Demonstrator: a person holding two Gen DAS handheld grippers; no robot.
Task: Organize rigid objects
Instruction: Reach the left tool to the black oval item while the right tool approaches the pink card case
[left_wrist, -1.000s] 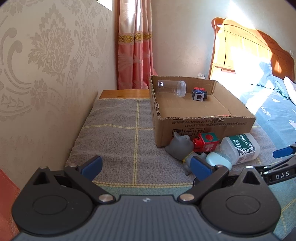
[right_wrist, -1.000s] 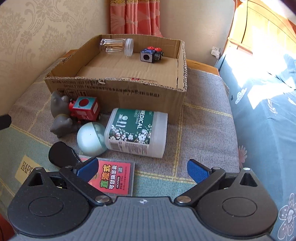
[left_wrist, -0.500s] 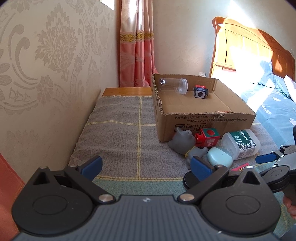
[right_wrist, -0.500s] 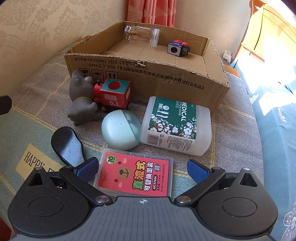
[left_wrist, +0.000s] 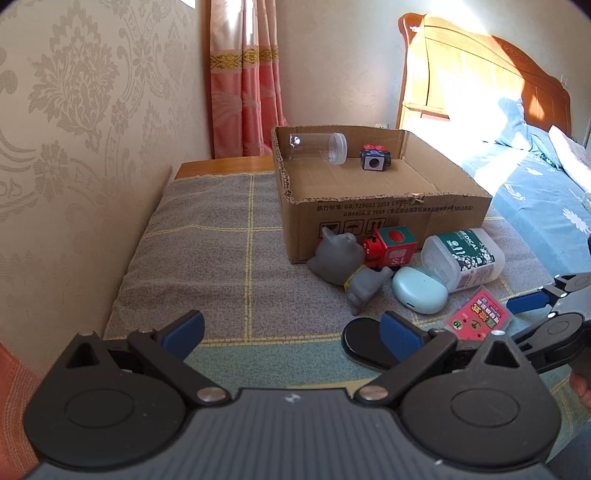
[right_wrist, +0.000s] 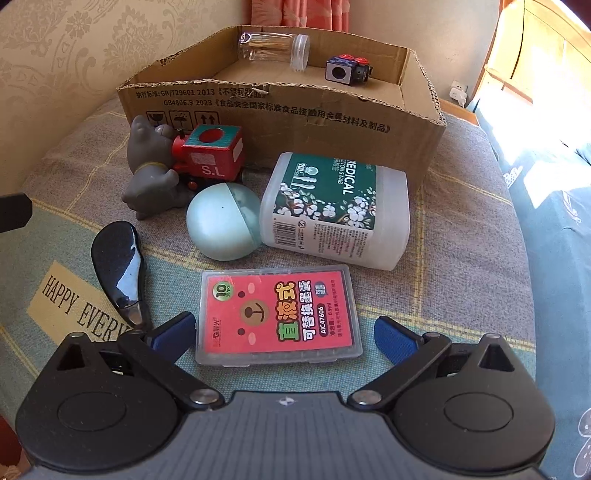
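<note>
Blue-padded jaws of the right gripper (right_wrist: 282, 332) are spread wide, straddling a flat clear plastic case with a red label (right_wrist: 277, 314) that lies on the blanket (right_wrist: 454, 236) — the near end of the case sits between the pads, but neither pad touches it. This case looks like the next thing to go into the box. It is probably light, stiff and a little slick, and too thin to pinch from above by its faces; taking it across its two long edges seems the surest hold.

Just beyond it lie a pale green egg-shaped case (right_wrist: 224, 220) and a white swab bottle on its side (right_wrist: 338, 210), touching each other. To the left is a glossy black nail clipper (right_wrist: 117, 262); further back, a grey animal figure (right_wrist: 149, 171) and a red toy train (right_wrist: 210, 157) rest against the cardboard box (right_wrist: 295, 118). Inside the box are a clear jar (right_wrist: 273, 50) and a small dark cube toy (right_wrist: 347, 70).

The left gripper (left_wrist: 291, 330) hangs apart over bare blanket — its jaws also spread, holding nothing.
</note>
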